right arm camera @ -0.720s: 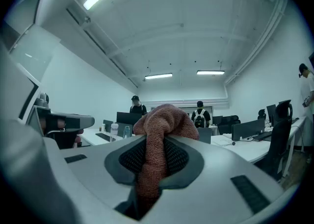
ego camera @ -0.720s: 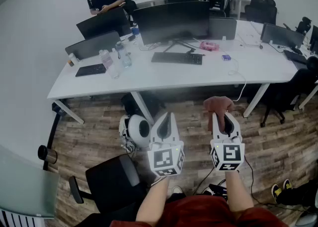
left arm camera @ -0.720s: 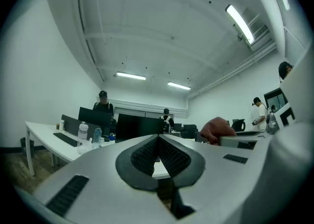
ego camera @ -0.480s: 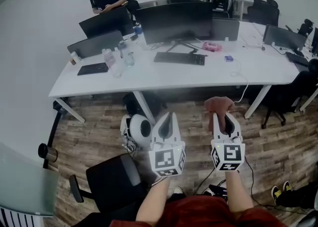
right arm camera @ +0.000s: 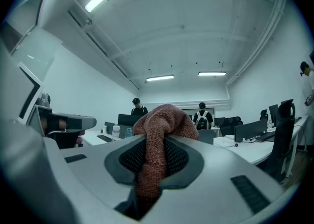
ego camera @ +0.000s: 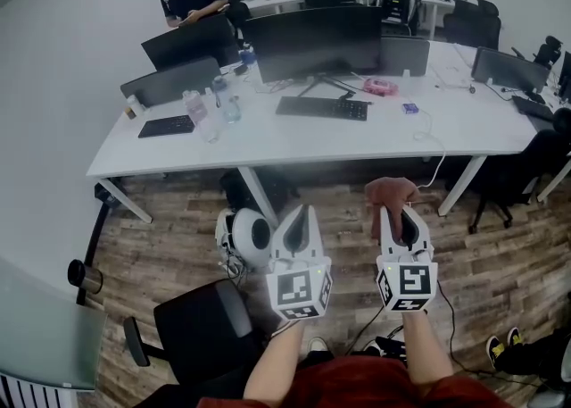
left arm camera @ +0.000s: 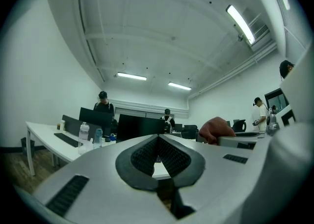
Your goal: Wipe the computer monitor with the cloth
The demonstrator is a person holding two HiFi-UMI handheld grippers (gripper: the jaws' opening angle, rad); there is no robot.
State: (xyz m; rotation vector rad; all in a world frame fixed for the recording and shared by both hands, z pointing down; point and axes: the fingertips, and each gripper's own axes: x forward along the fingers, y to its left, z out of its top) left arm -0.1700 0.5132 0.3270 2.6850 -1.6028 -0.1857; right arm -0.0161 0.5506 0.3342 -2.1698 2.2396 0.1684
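In the head view, both claws are held side by side over the wooden floor [ego camera: 169, 245], short of the white counter [ego camera: 268, 143]. The left claw [ego camera: 302, 210] has its two halves pressed together and carries nothing. The right claw [ego camera: 398, 212] pinches a reddish-brown cloth [ego camera: 391, 190], which bunches up above its tips. The big dark monitor [ego camera: 312, 38] stands on the counter well apart from the cloth, with a black keyboard [ego camera: 321, 107] in front of it and two clear bottles [ego camera: 207, 104] to its left. A black office chair [ego camera: 201, 321] sits at the person's lower left.

In the left claw's view, the left claw [left arm camera: 158, 140] is closed tip to tip with nothing between the ribbed pads [left arm camera: 140, 157]. The cloth [left arm camera: 216, 129] shows off to the right, beside that claw and apart from it. The monitor [left arm camera: 140, 126] stands far behind, past the bottles [left arm camera: 84, 132].

In the right claw's view, the right claw [right arm camera: 159, 144] is clamped on the cloth [right arm camera: 164, 120]: a strip of it runs down between the pads, and a rounded fold bulges above the tips. The left claw [right arm camera: 64, 120] shows at the left edge.
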